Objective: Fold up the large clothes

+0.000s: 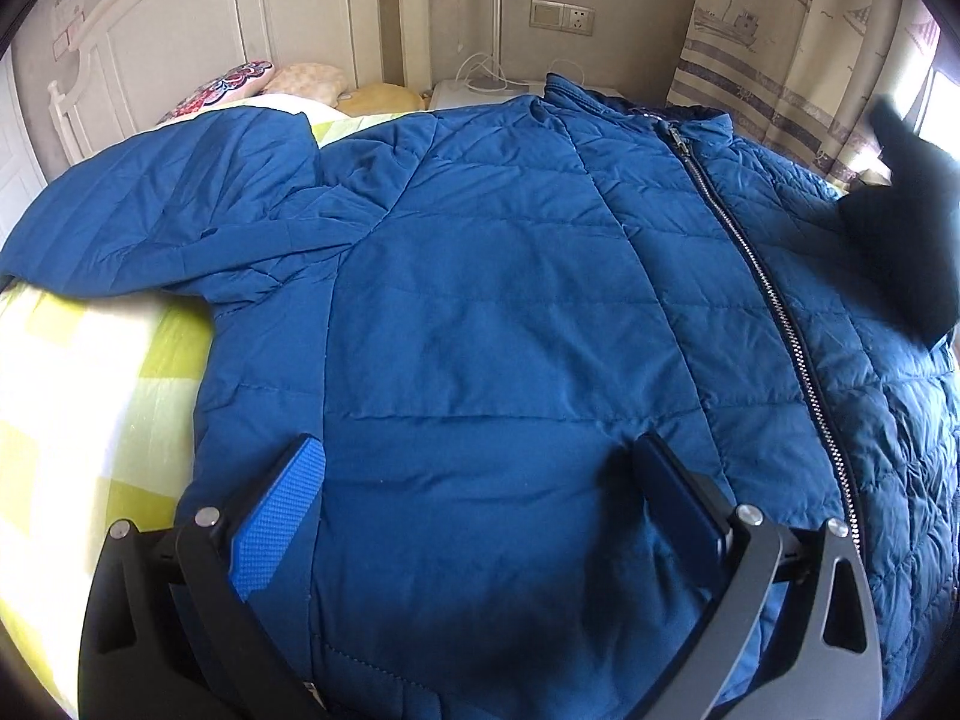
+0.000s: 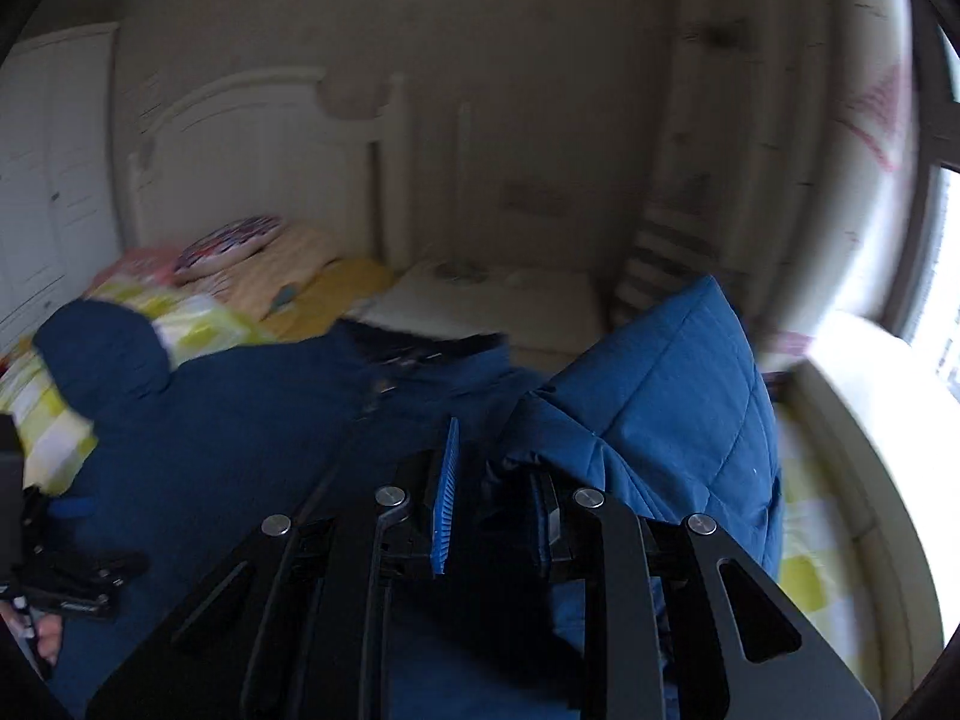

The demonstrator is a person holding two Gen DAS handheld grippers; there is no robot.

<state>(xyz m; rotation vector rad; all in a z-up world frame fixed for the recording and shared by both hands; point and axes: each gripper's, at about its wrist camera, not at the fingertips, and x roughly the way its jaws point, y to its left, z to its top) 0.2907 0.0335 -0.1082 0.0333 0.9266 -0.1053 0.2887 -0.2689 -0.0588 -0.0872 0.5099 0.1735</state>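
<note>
Left wrist view shows the left tongs [image 1: 474, 456] low over the bottom part of a big blue jacket [image 1: 480, 300]. Their two fingers [image 1: 282, 516] are spread wide apart, with nothing pinched between them. The jacket lies flat on the bed [image 1: 90, 396], front side up, with its silver zipper [image 1: 774, 300] closed. It covers most of the near end of the bed. One sleeve [image 1: 150, 210] stretches out toward the left edge of the bed, over the yellow and white checked cover. Farther back, pillows [image 1: 240, 84] sit at the head of the bed by the white headboard [image 1: 240, 6]. A dark blurry shape at the right edge may be the other tool, but it is too blurry to tell.

Right wrist view is blurry. Near the camera, the right tongs [image 2: 498, 480] are pressed together on the blue cloth of the jacket's other sleeve [image 2: 672, 384]. That sleeve stands lifted up above the jacket body. Behind it, near the right edge of the bed, a curtain [image 2: 720, 150] hangs beside a bright window [image 2: 942, 276].
</note>
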